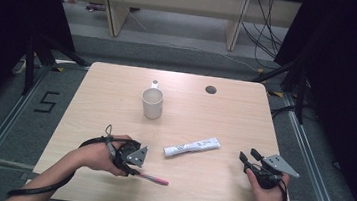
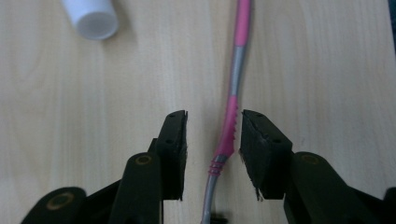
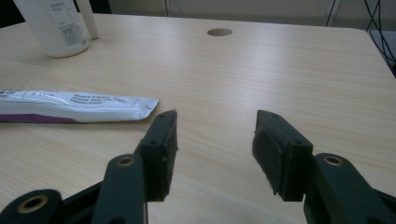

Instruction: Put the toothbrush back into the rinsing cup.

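Note:
A pink and grey toothbrush (image 1: 154, 179) lies near the table's front edge, left of centre. My left gripper (image 1: 136, 171) is lowered over its handle. In the left gripper view the toothbrush (image 2: 232, 116) runs between the jaws of the left gripper (image 2: 214, 116). It lies close against the right pad, with a clear gap to the left pad, so this gripper is open. A white toothpaste tube (image 1: 192, 147) lies mid-table, its cap end (image 2: 93, 18) nearest the left gripper. My right gripper (image 1: 249, 156) stands open at the front right with nothing between its jaws (image 3: 215, 121), the tube (image 3: 70, 105) to its left.
A white mug (image 1: 152, 103) stands upright toward the back of the table, also seen in the right gripper view (image 3: 53, 25). A round cable hole (image 1: 211, 90) sits near the far edge. Bare wood lies between the tube and the right gripper.

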A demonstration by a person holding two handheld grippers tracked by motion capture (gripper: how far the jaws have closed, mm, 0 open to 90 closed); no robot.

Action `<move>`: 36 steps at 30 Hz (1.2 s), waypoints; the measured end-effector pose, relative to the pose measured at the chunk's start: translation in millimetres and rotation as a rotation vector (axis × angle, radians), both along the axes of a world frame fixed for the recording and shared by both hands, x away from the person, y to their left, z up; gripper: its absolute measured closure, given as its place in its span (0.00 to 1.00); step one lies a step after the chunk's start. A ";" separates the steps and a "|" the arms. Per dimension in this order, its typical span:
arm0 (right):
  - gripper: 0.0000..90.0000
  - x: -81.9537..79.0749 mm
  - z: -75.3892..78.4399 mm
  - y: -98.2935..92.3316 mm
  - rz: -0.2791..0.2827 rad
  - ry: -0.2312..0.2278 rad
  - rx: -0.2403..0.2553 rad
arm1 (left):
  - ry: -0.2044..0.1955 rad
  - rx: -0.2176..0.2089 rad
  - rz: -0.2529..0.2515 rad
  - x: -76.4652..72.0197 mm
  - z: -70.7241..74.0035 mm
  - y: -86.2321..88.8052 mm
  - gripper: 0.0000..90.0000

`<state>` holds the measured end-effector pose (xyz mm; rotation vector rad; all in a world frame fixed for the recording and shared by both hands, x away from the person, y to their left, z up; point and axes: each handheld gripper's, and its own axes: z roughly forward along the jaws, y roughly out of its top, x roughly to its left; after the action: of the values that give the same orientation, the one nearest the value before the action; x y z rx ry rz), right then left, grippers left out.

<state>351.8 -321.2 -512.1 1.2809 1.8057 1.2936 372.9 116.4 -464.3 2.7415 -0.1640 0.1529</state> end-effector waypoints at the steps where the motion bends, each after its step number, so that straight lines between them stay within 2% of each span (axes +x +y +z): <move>1: 0.56 0.0 0.0 0.0 0.000 0.000 0.000 | 0.014 0.024 -0.017 0.9 -0.5 -2.4 0.68; 3: 0.56 -0.2 0.1 0.0 -0.001 0.004 0.001 | 0.035 0.055 -0.044 1.8 -4.0 -6.8 0.70; 6: 0.55 1.2 -0.8 0.4 0.002 -0.010 0.008 | 0.061 0.136 -0.084 2.7 -6.5 -12.6 0.71; 7: 0.55 0.1 0.0 0.0 -0.002 0.004 0.002 | 0.071 0.152 -0.091 2.8 -6.7 -14.7 0.72; 9: 0.55 2.1 -1.0 -0.2 0.009 -0.016 0.001 | 0.086 0.180 -0.111 3.5 -6.0 -20.1 0.72; 10: 0.55 1.7 -0.1 -0.6 0.011 -0.005 -0.013 | 0.090 0.182 -0.109 3.3 -6.2 -21.0 0.73; 11: 0.55 1.8 0.3 -1.9 0.011 -0.014 -0.034 | 0.091 0.201 -0.120 3.8 -6.0 -23.0 0.73; 13: 0.55 3.0 -0.3 -1.0 0.018 -0.020 -0.026 | 0.091 0.236 -0.131 5.1 -6.2 -26.7 0.74; 14: 0.55 1.5 -0.5 1.7 0.007 0.001 0.004 | 0.097 0.250 -0.133 6.1 -6.7 -28.7 0.75; 15: 0.55 0.9 -0.4 2.1 -0.001 0.008 0.000 | 0.100 0.260 -0.135 6.8 -6.8 -29.8 0.76; 16: 0.55 1.3 -0.7 2.3 -0.002 0.001 -0.001 | 0.102 0.267 -0.139 7.8 -7.2 -31.3 0.76; 17: 0.55 3.2 -1.2 0.8 0.006 -0.027 -0.023 | 0.098 0.292 -0.162 9.5 -6.8 -33.5 0.77; 18: 0.55 3.0 -0.4 -0.3 0.015 -0.018 -0.036 | 0.112 0.281 -0.147 8.5 -8.0 -34.1 0.78; 20: 0.55 2.9 -0.3 -0.2 0.015 -0.017 -0.035 | 0.114 0.296 -0.156 9.0 -8.8 -36.7 0.78; 21: 0.55 2.9 -0.3 -0.3 0.015 -0.016 -0.036 | 0.104 0.318 -0.173 10.4 -8.6 -38.4 0.79; 22: 0.55 2.9 -0.3 -0.3 0.016 -0.015 -0.036 | 0.114 0.307 -0.157 9.3 -9.9 -38.8 0.80; 26: 0.55 2.7 -0.2 -0.1 0.018 -0.016 -0.036 | 0.107 0.307 -0.167 9.6 -11.0 -41.3 0.80; 27: 0.55 2.7 -0.3 0.0 0.018 -0.018 -0.036 | 0.098 0.319 -0.184 10.6 -10.4 -42.1 0.81; 28: 0.55 2.6 -0.1 0.0 0.021 -0.013 -0.037 | 0.107 0.305 -0.172 9.3 -11.4 -42.0 0.81; 34: 0.57 2.5 0.2 1.2 0.028 -0.013 -0.045 | 0.095 0.307 -0.182 9.5 -13.1 -42.8 0.84; 35: 0.57 1.7 -0.6 4.0 0.028 0.004 -0.017 | 0.093 0.308 -0.184 9.5 -13.5 -42.9 0.84; 36: 0.57 1.0 0.7 3.3 0.033 0.017 -0.033 | 0.091 0.308 -0.185 9.4 -13.8 -43.0 0.85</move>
<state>352.8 -317.9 -511.4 1.2533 1.8592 1.2689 382.3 73.4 -478.1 3.0104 -0.4474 -0.0526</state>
